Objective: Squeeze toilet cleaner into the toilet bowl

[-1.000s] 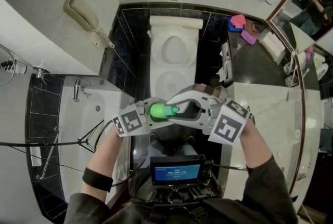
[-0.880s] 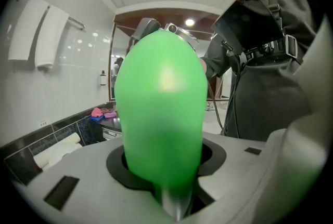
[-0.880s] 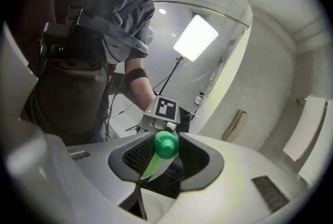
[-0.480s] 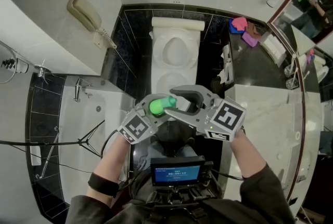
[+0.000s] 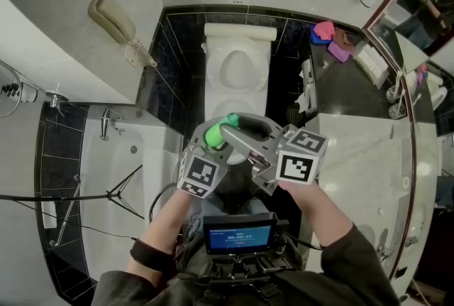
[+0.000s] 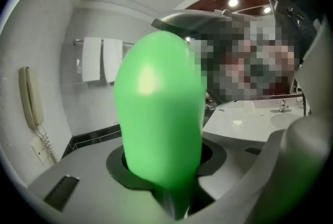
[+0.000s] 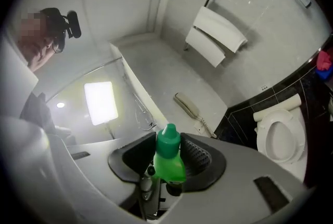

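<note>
The green toilet cleaner bottle (image 5: pixel 215 135) is held in the air in front of us. In the head view it lies over the near end of the toilet (image 5: pixel 237 70). Its long axis runs slantwise there, from lower left to upper right. The darker green cap (image 7: pixel 168 141) is on the bottle's far end and points away from us, toward the toilet bowl.

The left claw (image 6: pixel 167 166) holds the bottle by its body. In the left gripper view the green body fills the gap between the two jaws, bears on both dark pads, and rises from them leaning away from the camera. The right claw (image 7: pixel 167 159) comes in from the other side and takes the top end. Its jaws have just been closing, and in the right gripper view the cap stands upright between the two pads, which lie against it on either side. So we see both claws closed, one on the body and one on the cap.

The toilet stands against a strip of black tiles, its bowl open to view. A wall telephone (image 5: pixel 113 17) hangs on the grey wall to its left, and a white bathtub (image 5: pixel 128 155) lies nearer us on that side. A marble table (image 5: pixel 362 148) is on our right. Pink and purple cloths (image 5: pixel 328 33) lie beside the toilet's tank, and white towels (image 7: pixel 216 36) hang on a rail.
</note>
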### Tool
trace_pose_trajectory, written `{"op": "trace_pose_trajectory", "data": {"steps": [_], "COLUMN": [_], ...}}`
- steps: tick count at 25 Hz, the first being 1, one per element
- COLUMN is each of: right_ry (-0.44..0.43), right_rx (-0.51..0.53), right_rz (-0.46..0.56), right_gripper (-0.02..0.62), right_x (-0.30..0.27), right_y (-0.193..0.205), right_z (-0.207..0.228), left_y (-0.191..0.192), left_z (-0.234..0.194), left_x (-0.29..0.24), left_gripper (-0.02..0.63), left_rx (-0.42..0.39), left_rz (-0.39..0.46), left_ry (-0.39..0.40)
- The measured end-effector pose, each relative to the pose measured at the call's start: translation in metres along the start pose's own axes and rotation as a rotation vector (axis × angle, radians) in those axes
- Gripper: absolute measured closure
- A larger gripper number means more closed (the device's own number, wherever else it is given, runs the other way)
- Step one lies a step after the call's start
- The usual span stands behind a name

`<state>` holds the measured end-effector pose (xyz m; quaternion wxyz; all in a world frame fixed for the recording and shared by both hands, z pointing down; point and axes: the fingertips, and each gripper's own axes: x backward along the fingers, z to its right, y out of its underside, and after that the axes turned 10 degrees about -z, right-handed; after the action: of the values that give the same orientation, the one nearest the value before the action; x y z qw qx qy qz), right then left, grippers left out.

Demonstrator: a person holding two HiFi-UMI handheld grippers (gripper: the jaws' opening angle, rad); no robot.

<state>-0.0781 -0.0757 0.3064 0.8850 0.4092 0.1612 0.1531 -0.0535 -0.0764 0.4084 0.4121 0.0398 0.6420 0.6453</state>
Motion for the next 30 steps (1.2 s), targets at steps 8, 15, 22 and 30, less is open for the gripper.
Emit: {"op": "trace_pose_trajectory", "data": {"steps": [8, 15, 22, 30], "right_ry": [-0.089, -0.231, -0.279, -0.117], "right_rx": [0.057, 0.401, 0.977, 0.583], "right_rz": [0.029, -0.063, -0.281, -0.268], "right_gripper": [0.448, 0.448, 0.449, 0.329], "right_x": [0.006, 0.011, 0.026, 0.019], "right_y": [-0.003, 0.001, 0.021, 0.004], "right_z": [-0.001, -0.029, -0.056, -0.018], "left_y": [-0.004, -0.007, 0.001, 0.014], "left_z": [0.018, 0.051, 0.074, 0.046], "left_x": [0.003, 0.029, 0.057, 0.027], "left_gripper": [0.425, 0.425, 0.425, 0.425], "left_rx": [0.003, -0.056, -0.182, -0.258], "left_rz": [0.014, 0.066, -0.003, -0.069], "left_ry": [0.213, 0.640, 0.949, 0.664]}}
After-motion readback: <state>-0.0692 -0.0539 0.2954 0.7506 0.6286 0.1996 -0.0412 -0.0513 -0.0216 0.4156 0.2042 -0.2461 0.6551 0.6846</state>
